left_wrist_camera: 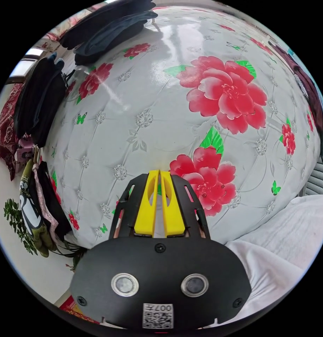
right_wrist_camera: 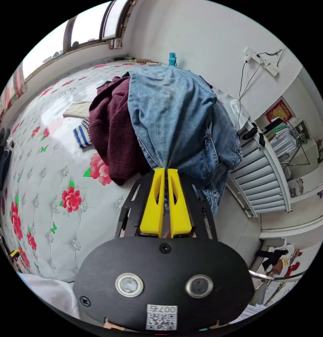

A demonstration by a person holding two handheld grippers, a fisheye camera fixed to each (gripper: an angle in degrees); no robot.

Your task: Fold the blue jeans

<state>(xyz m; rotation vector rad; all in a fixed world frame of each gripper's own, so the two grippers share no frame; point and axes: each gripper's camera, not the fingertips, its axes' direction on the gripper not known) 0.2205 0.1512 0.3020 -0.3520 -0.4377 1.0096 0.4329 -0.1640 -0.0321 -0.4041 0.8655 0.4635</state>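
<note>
A: In the right gripper view, the right gripper (right_wrist_camera: 165, 172) has its two yellow jaws pressed together on a fold of the blue jeans (right_wrist_camera: 179, 119), whose faded, soft-washed denim pulls into taut creases that run down to the jaw tips.

B: And where do the jeans lie?

A: Heaped at the edge of the bed (right_wrist_camera: 45, 168), draped partly over a nubbly maroon knit garment (right_wrist_camera: 112, 137) and hanging over the side near a white ribbed radiator (right_wrist_camera: 263, 179). A blue-and-white striped cloth (right_wrist_camera: 80, 135) pokes out beside the maroon knit.

B: The left gripper?

A: In the left gripper view, the left gripper (left_wrist_camera: 159, 173) is clenched with its yellow jaws nearly touching and nothing between them, over the bed's glossy white cover (left_wrist_camera: 147, 116), which is quilted in a diamond pattern with sparkly studs and printed with large red peonies. Dark folded clothes (left_wrist_camera: 108, 28) are stacked at the far edge.

B: Any writing?

A: Each gripper's black housing bears a small white label with a square code; a red framed picture (right_wrist_camera: 279, 110) hangs on the wall, its characters too small to tell.
</note>
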